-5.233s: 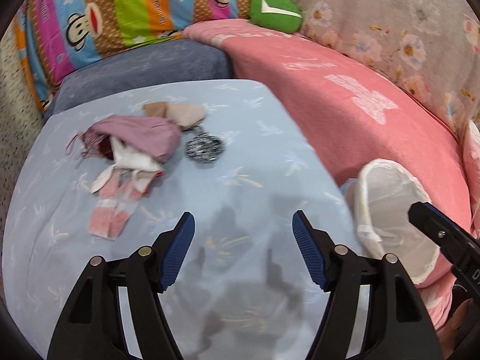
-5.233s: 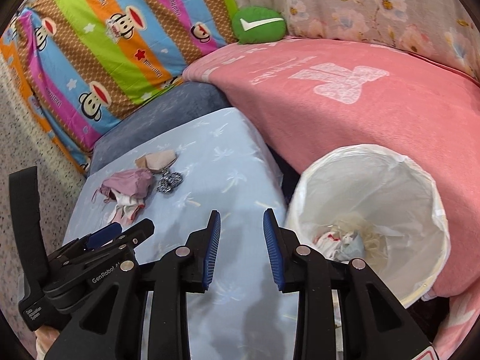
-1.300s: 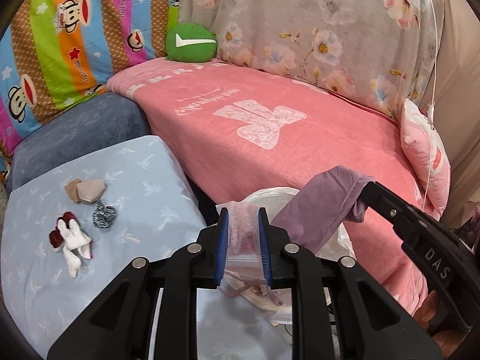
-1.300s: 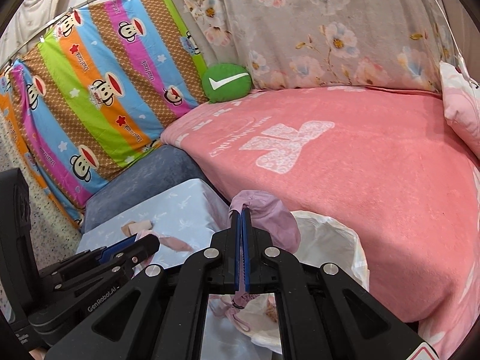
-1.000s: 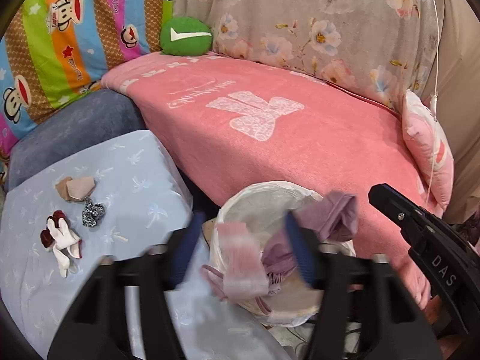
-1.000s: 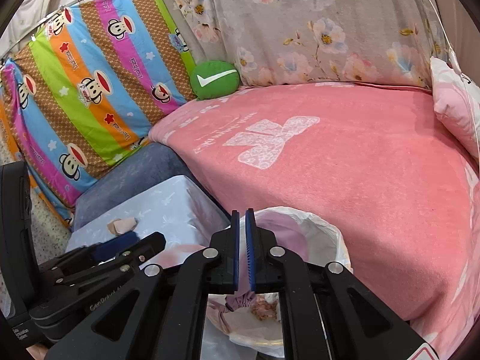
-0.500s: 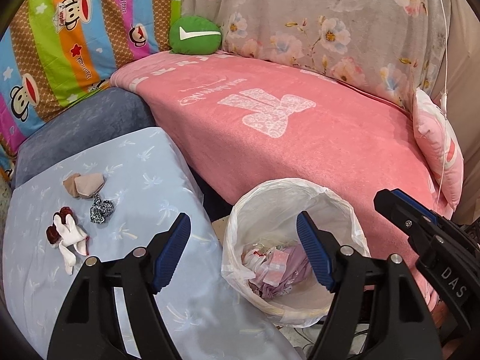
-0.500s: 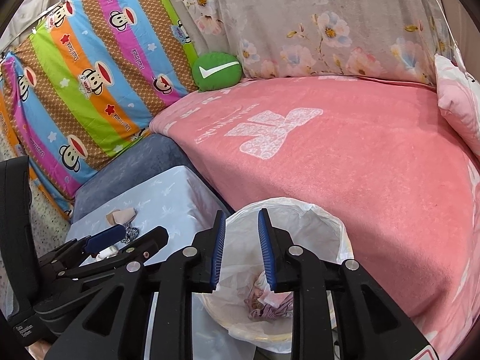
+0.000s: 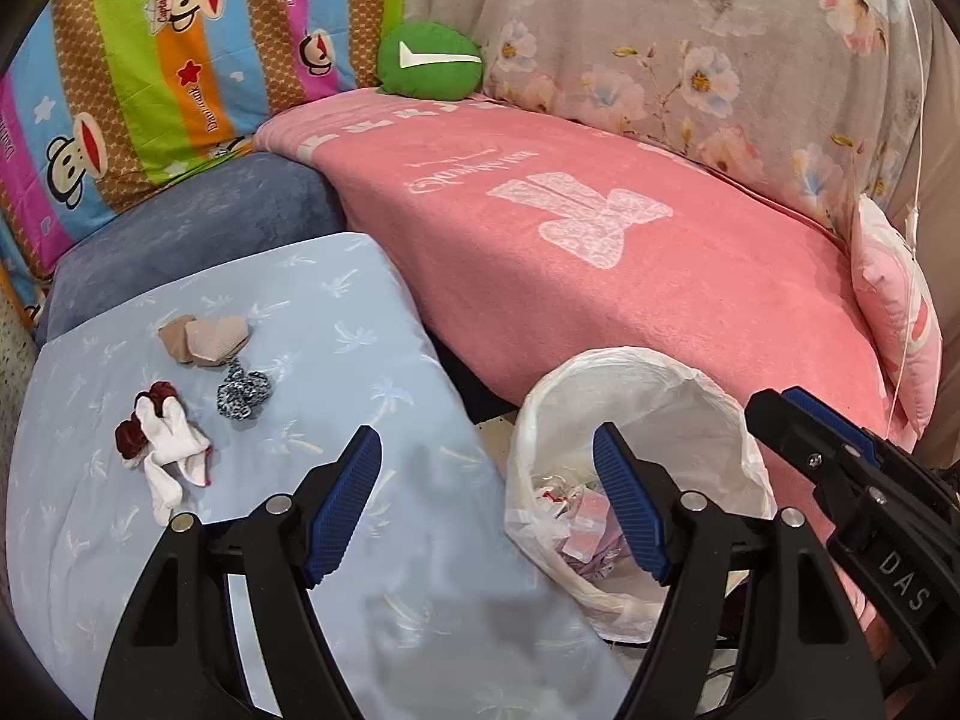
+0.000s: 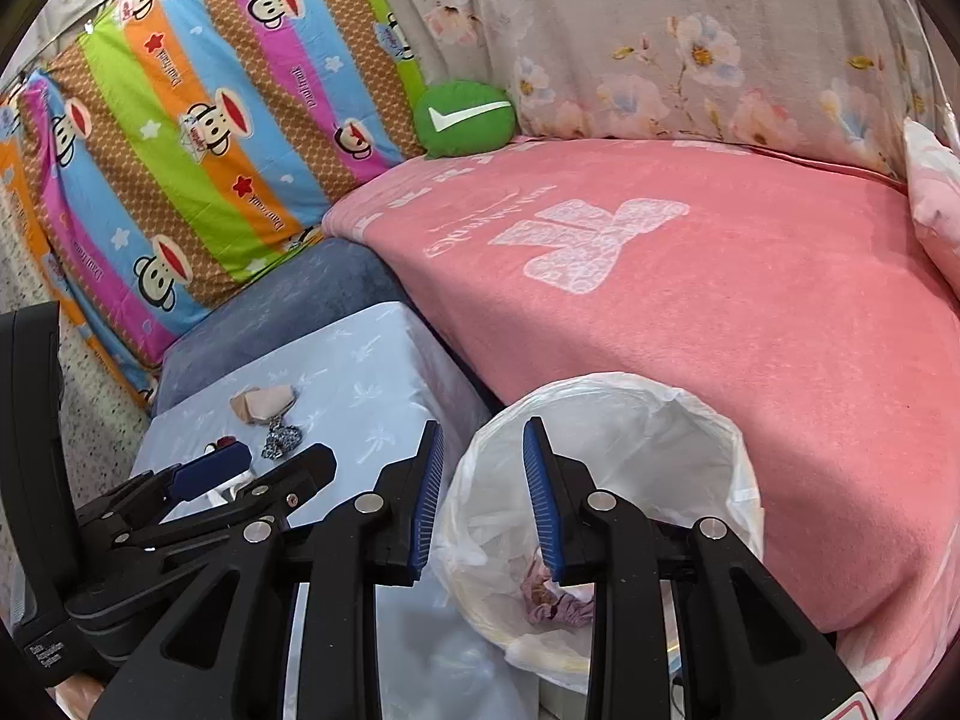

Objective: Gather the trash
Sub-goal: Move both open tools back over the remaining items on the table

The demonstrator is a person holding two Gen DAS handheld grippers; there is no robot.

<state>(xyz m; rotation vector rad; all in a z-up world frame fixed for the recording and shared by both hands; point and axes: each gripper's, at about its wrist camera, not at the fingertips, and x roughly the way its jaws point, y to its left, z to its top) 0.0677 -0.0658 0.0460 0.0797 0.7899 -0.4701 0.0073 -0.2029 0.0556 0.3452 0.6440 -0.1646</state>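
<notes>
My left gripper [image 9: 485, 456] is open and empty, over the gap between the light blue table [image 9: 360, 540] and the white-lined bin [image 9: 630, 360]. Pink and purple trash [image 9: 585, 531] lies in the bin. My right gripper [image 10: 483, 444] hangs above the bin's [image 10: 660, 384] left rim. Its jaws are opening with nothing between them, and a purple cloth [image 10: 552, 600] lies below. On the table lie beige sock pieces [image 9: 210, 339], a black-and-white scrunchie [image 9: 243, 396] and a white and dark red sock bundle [image 9: 159, 450].
A pink blanket [image 9: 600, 300] covers the bed behind the bin. A green round cushion [image 9: 429, 60], a striped monkey-print pillow [image 9: 150, 60] and floral fabric [image 9: 690, 48] stand at the back. A pink pillow [image 9: 894, 300] lies at the right.
The pink packet and the purple cloth have dropped out of the grippers into the bin. The left jaws have spread wide, the right jaws have parted, and both grippers have shifted toward the table.
</notes>
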